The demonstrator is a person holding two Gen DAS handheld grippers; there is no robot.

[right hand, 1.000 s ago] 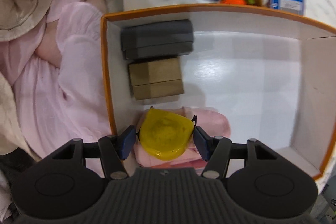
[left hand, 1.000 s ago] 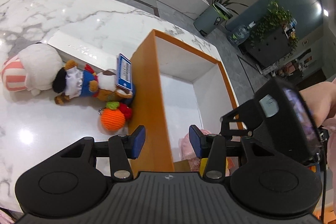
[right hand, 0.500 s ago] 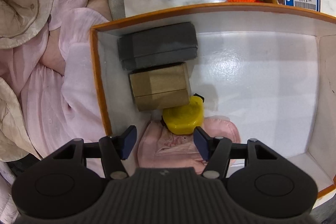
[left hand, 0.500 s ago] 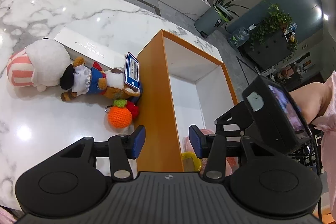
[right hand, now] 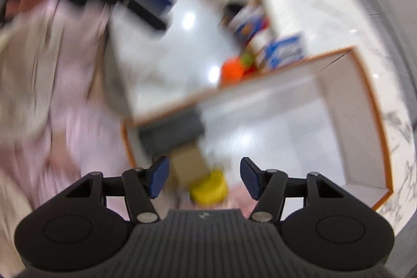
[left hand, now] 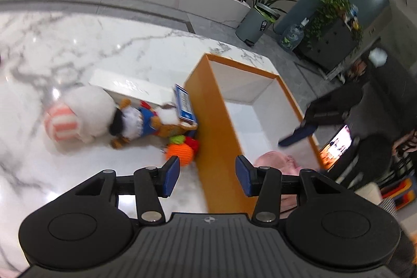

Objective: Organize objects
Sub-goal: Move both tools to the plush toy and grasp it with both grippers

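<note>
An orange box with a white inside (left hand: pixel 221 121) (right hand: pixel 375 121) stands on the marble table. In it lie a dark grey case (right hand: pixel 172 132), a brown box (right hand: pixel 187 166), a yellow object (right hand: pixel 208 189) and a pink cloth (left hand: pixel 276 160). Outside its left wall lie an orange crochet fruit (left hand: pixel 179 151) (right hand: pixel 233 69), a plush doll with a blue tag (left hand: pixel 140 121) and a white plush with a striped hat (left hand: pixel 78 119). My left gripper (left hand: pixel 207 179) is open over the box's near wall. My right gripper (right hand: pixel 204 179) is open and empty above the yellow object; its view is blurred.
A flat white box (left hand: pixel 125 87) lies behind the plush toys. The person's pink clothing (right hand: pixel 65 108) is at the table's near edge. The other gripper (left hand: pixel 320 119) shows over the box's right side. Planters and a cabinet stand across the room.
My right gripper let go of the yellow object, which lies in the box, and has pulled up and back fast. My left gripper has shifted slightly and stays open.
</note>
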